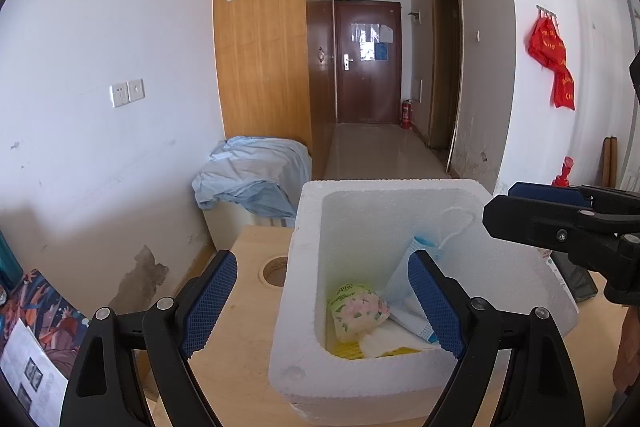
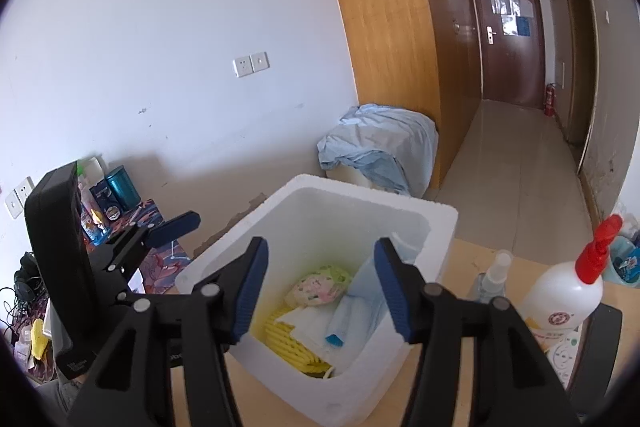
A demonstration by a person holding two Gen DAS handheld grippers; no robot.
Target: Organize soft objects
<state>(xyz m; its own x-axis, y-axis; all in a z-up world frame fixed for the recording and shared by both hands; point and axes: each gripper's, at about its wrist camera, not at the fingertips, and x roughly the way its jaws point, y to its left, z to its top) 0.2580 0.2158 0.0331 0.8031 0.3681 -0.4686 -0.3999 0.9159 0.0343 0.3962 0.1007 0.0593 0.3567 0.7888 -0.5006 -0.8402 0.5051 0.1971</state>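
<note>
Left gripper (image 1: 322, 305) wide open, empty, straddling the near-left corner of the foam box (image 1: 304, 307). Tissue pack (image 1: 358, 311) and mask (image 1: 404, 287) lie in the box between and below its jaws. Right gripper (image 2: 320, 291) half open, empty, above the box; mask under its right jaw.

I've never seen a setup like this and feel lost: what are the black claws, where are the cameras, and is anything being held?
The claws are handheld two-finger grippers, one per hand, each carrying a camera looking along its fingers. The left gripper and right gripper both stand open and hold nothing. On the pale wooden table sits a white foam box containing a blue face mask, a flowered tissue pack and yellow cloth. A white spray bottle with a red nozzle stands beside it.
</note>
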